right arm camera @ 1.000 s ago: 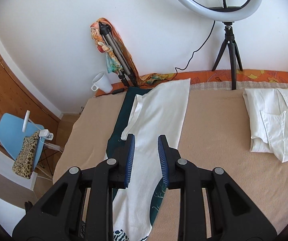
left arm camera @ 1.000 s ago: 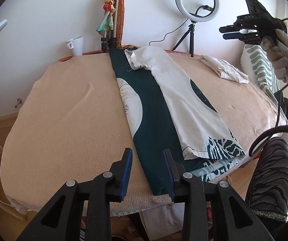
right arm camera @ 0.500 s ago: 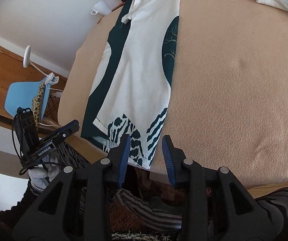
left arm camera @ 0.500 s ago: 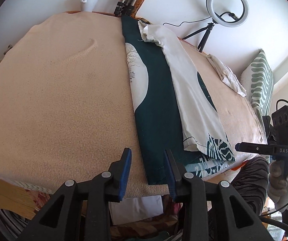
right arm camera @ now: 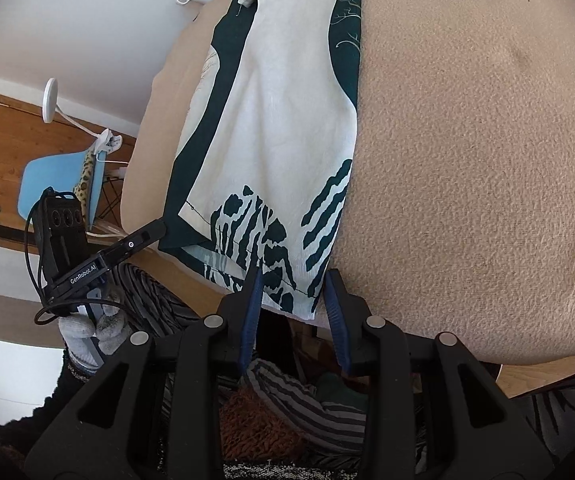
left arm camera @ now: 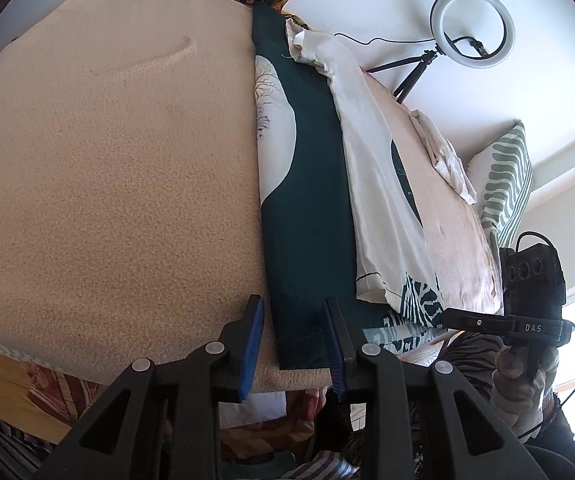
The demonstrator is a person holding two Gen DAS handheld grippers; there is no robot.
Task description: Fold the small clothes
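Observation:
A dark green and white patterned garment [left arm camera: 307,208] lies lengthwise on the beige covered table [left arm camera: 107,180], its sides folded in so a white inside panel [left arm camera: 379,200] shows. My left gripper [left arm camera: 293,316] is open, its fingers either side of the garment's near left corner at the table's front edge. My right gripper [right arm camera: 293,284] is open around the near right corner of the garment [right arm camera: 279,128], over the striped print. The right gripper also shows in the left wrist view [left arm camera: 459,318], and the left one shows in the right wrist view [right arm camera: 155,230].
A folded white shirt [left arm camera: 443,152] lies at the far right of the table. A ring light on a tripod [left arm camera: 467,28] and a striped cushion [left arm camera: 503,188] stand behind it. A blue chair [right arm camera: 59,180] stands left of the table. My legs are below the front edge.
Both grippers have dropped from high above the table to the garment's near hem. Each now straddles a near corner. Both stay open.

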